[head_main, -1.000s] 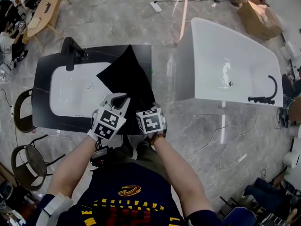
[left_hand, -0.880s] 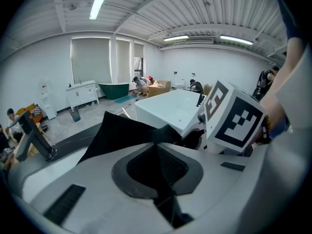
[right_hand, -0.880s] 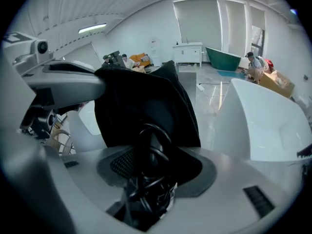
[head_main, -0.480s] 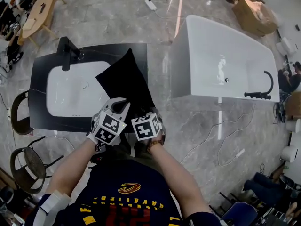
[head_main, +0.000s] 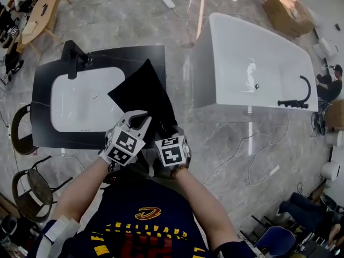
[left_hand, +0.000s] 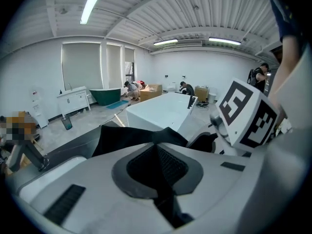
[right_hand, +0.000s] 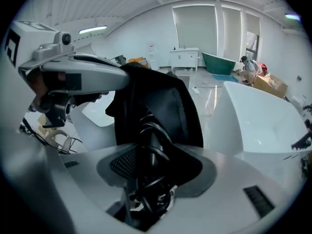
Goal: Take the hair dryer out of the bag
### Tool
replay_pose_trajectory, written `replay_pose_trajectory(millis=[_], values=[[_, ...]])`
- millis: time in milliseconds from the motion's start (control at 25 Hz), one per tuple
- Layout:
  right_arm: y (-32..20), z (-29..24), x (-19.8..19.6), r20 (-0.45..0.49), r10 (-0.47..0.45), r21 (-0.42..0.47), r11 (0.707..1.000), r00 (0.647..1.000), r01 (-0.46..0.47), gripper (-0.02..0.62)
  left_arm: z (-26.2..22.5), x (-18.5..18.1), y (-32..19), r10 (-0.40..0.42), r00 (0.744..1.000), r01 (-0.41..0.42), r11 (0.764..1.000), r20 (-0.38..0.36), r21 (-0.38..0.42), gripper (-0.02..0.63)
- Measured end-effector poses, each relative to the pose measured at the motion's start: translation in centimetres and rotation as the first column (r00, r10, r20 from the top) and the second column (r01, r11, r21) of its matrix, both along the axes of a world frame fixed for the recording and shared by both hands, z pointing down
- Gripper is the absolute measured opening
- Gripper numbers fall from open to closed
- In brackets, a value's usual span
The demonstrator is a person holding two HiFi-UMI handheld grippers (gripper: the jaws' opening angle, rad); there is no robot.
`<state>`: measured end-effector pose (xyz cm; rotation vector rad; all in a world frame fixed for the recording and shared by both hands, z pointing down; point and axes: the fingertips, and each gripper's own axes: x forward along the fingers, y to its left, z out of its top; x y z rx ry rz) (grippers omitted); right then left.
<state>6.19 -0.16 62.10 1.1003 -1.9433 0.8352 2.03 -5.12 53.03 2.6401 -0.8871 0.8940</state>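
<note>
Left claw [head_main: 140,121]: jaws together, pinching fabric at near end of black bag [head_main: 142,90]. Right claw [right_hand: 148,167]: jaws wide, clamped on black cord-wrapped hair dryer [right_hand: 146,135], whose far end is inside bag. Bag lies on right part of black desk [head_main: 43,74], one corner over white basin [head_main: 80,101]. White bathtub [head_main: 252,58] stands right of desk.

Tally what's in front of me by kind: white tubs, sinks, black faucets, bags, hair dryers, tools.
white tub: 1
sink: 1
black faucets: 2, sink faucet and tub faucet
bag: 1
hair dryer: 1
tools: 2, left tool and right tool
total: 8
</note>
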Motion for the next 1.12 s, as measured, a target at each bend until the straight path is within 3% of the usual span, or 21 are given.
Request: replay_pose_trajectory(millis=[280, 480, 920, 1120], values=[[-2.3, 1.2, -2.7, -0.008, -0.089, 0.037, 0.995, 0.996, 0.089, 0.221, -0.3, -1.6, -1.2, -0.057, 0.998, 0.057, 0.998, 0.006, -0.002, 0.012], [-1.7, 2.2, -2.5, -0.009, -0.083, 0.039, 0.996, 0.997, 0.083, 0.222, 0.1, -2.2, -1.2, -0.076, 0.997, 0.076, 0.997, 0.014, -0.008, 0.012], [-1.2, 0.9, -2.3, -0.089, -0.157, 0.158, 0.973, 0.984, 0.169, 0.222, -1.5, -0.6, -1.2, -0.064, 0.994, 0.066, 0.997, -0.084, 0.027, 0.012], [-1.5, 1.7, -2.5, -0.097, -0.200, 0.098, 0.973, 0.975, 0.209, 0.221, -1.6, -0.4, -1.3, -0.059, 0.996, 0.061, 0.998, -0.072, 0.032, 0.012]])
